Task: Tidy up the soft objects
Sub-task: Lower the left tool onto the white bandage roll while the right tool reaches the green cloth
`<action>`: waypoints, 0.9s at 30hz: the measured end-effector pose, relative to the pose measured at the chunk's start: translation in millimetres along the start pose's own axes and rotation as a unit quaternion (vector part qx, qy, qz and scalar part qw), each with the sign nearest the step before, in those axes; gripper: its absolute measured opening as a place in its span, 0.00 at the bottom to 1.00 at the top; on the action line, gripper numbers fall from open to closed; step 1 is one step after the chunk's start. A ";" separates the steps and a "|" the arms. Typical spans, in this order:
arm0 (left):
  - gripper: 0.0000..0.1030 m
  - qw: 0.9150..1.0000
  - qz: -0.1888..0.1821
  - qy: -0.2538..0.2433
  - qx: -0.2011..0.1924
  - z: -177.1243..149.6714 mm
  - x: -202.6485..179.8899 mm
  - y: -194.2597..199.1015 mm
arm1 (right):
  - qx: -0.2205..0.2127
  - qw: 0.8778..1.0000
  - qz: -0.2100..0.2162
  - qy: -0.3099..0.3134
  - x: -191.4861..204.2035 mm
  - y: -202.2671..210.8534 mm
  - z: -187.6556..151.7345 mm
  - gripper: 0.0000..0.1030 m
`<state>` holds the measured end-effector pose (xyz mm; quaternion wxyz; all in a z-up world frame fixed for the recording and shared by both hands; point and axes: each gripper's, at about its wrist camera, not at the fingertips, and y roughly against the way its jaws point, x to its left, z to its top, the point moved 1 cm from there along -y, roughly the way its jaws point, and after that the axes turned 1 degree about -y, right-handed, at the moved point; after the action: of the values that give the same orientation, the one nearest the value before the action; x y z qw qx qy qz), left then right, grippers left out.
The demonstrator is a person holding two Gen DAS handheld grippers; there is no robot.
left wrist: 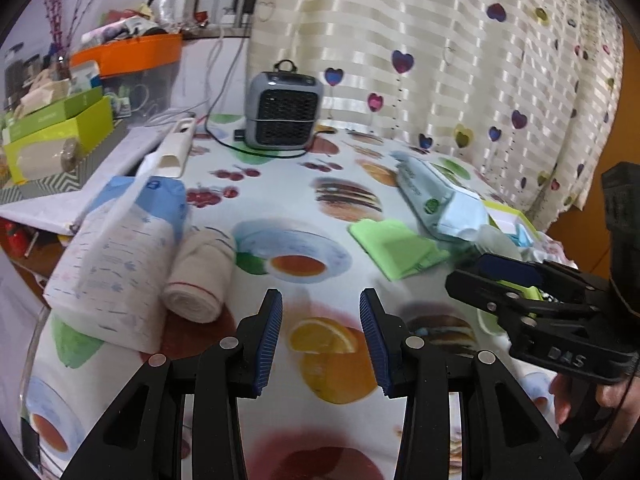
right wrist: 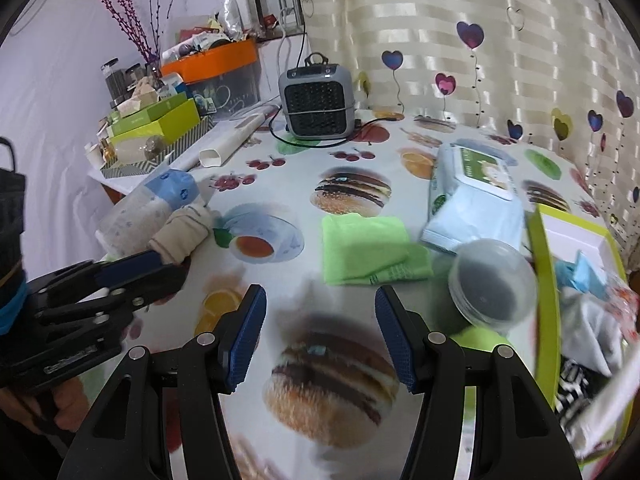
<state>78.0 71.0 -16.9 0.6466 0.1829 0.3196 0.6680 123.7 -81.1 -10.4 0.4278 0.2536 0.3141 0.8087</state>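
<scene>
A folded green cloth lies mid-table. Behind it rests a pale blue wet-wipes pack. At the left lie a white-and-blue soft pack and a rolled beige cloth beside it. My left gripper hovers open over the tablecloth, nothing between its fingers, right of the roll. My right gripper is open and empty too, just short of the green cloth. A lime-edged box at the right holds white and blue fabric.
A grey mini heater with its cable stands at the back. A clear round tub sits right of the green cloth. Green boxes and an orange bin crowd the back left shelf. A heart-print curtain hangs behind.
</scene>
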 end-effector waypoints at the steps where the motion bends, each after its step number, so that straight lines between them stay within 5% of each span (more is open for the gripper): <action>1: 0.38 1.000 0.002 0.001 -0.001 1.1 2.4 -0.2 | 0.003 1.000 -0.002 -0.002 0.1 -4.9 2.3 0.56; 21: 0.40 0.999 0.039 0.002 -0.011 20.0 39.4 -22.8 | 0.075 0.995 -0.064 -0.009 -4.3 -95.2 24.6 0.56; 27: 0.40 0.998 0.061 -0.005 -0.001 21.9 45.8 -36.9 | 0.068 0.995 -0.065 -0.014 -5.2 -95.2 25.7 0.51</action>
<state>115.5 118.6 -33.1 0.6060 0.2045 0.3041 0.7060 194.5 -36.4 -62.8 0.4656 0.2724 0.3780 0.7524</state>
